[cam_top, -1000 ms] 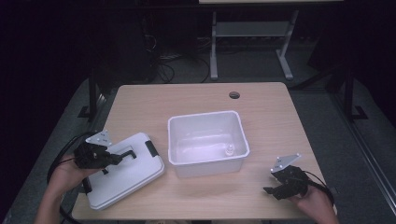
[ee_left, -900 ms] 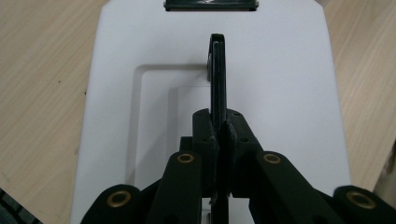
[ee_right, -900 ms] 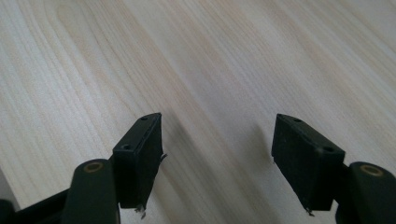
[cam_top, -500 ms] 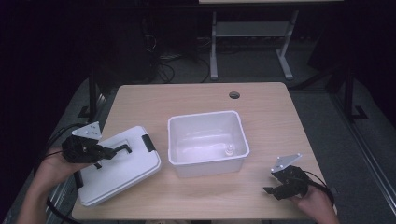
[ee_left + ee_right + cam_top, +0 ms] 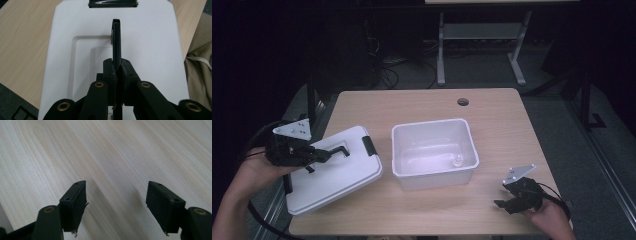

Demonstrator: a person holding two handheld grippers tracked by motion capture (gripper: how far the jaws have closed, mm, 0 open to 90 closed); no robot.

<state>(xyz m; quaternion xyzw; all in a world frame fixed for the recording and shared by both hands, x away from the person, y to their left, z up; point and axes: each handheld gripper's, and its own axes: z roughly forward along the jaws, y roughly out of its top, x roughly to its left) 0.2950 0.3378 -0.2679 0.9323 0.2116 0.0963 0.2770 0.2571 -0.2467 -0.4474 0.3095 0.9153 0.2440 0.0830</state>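
At the left edge of the table (image 5: 422,102) my left gripper (image 5: 319,155) is squeezed tight on the black handle (image 5: 116,40) of the white lid (image 5: 332,172). The lid hangs partly over the table's near left corner, with one side tipped up. In the middle of the table sits the white tub (image 5: 434,150), just beside the lid. Near the table's near right corner my right gripper (image 5: 507,198) has its jaws wide apart with nothing between them.

Dim lab or office room, wooden desk surface (image 5: 422,102) with cable hole (image 5: 463,102), tangled floor cables (image 5: 387,65), metal stand legs (image 5: 442,55)
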